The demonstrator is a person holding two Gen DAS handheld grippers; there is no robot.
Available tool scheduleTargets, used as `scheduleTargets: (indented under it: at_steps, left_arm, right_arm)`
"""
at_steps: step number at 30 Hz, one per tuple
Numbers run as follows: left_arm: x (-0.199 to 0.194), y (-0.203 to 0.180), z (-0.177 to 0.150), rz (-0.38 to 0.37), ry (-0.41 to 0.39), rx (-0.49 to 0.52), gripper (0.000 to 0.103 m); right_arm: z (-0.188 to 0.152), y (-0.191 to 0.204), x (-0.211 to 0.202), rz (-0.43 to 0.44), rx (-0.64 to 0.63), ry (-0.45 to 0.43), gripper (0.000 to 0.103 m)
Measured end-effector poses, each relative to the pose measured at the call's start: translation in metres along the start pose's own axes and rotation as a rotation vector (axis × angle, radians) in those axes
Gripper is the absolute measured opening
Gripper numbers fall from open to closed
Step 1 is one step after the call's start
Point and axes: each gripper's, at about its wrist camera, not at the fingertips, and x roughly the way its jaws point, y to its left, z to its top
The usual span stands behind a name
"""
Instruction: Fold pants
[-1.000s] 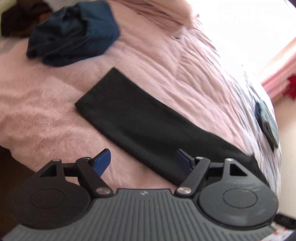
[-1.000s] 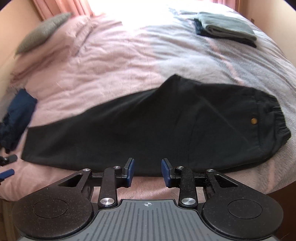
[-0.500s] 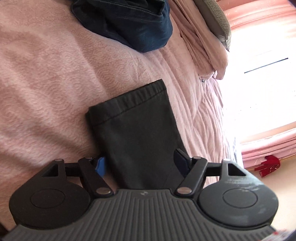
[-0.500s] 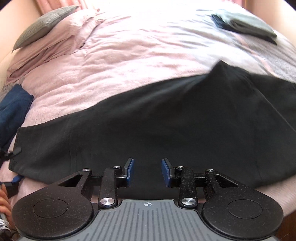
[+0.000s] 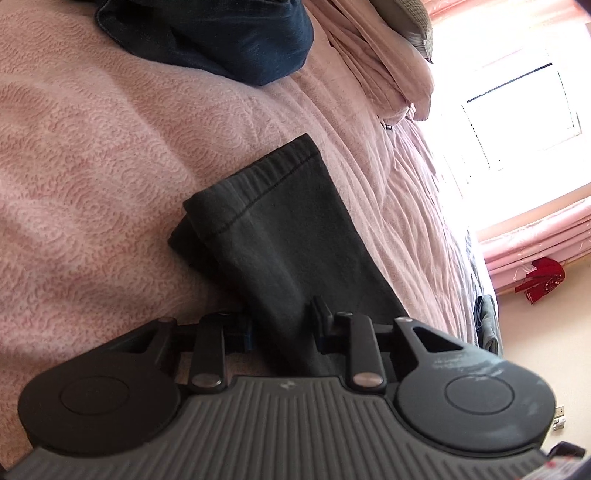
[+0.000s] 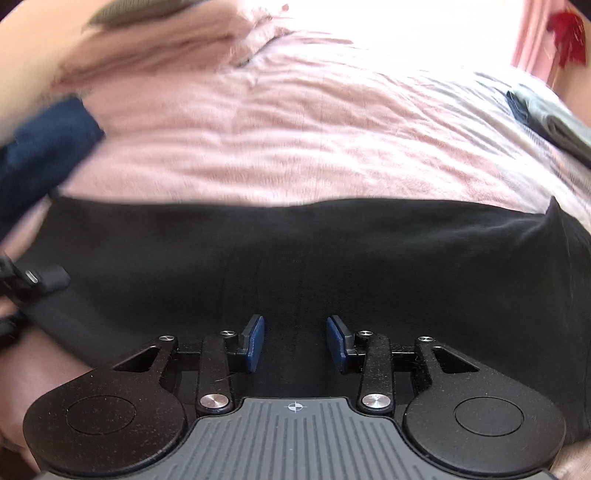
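Black pants (image 5: pixel 280 229) lie lengthwise on a pink bedspread (image 5: pixel 92 147). In the left wrist view the hemmed leg end sits just ahead of my left gripper (image 5: pixel 282 328), whose jaws are closing, with the leg fabric bunched and pinched between the pads. The right wrist view shows the same pants (image 6: pixel 332 251) as a wide dark band. My right gripper (image 6: pixel 295 341) hovers low over their near edge, its jaws opening with nothing pinched between the blue pads. Part of the left gripper (image 6: pixel 33 280) shows at the left edge on the leg end.
A crumpled dark blue garment (image 5: pixel 221 33) lies beyond the leg end, also seen as the blue garment (image 6: pixel 40 147) at left. Folded grey clothes (image 6: pixel 546 118) rest at the far right of the bed. Pillows (image 5: pixel 410 14) and a bright window (image 5: pixel 517 103) are at the far end.
My left gripper dropped onto the leg end and its jaws closed in on the fabric, bunching it. My right gripper swept left and lower over the pants, its jaws slightly wider.
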Motion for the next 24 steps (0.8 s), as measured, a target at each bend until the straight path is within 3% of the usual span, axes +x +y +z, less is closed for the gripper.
scheduleTargets:
  at_steps: [6, 13, 19, 24]
  left_arm:
    - [-0.012, -0.023, -0.005, 0.04, -0.038, 0.126, 0.017]
    - [-0.04, -0.087, -0.015, 0.062, -0.109, 0.44, 0.014]
    - [-0.059, -0.164, -0.045, 0.024, -0.18, 0.683, 0.012]
    - [-0.061, -0.246, -0.099, -0.084, -0.212, 0.858, 0.012]
  right_arm:
    - [0.01, -0.019, -0.003, 0.049, 0.106, 0.034, 0.037]
    - [-0.001, -0.12, -0.046, 0.113, 0.373, 0.03, 0.037]
    - [-0.024, -0.231, -0.089, -0.024, 0.488, -0.019, 0.037]
    - [-0.05, -0.318, -0.122, -0.131, 0.601, -0.033, 0.037]
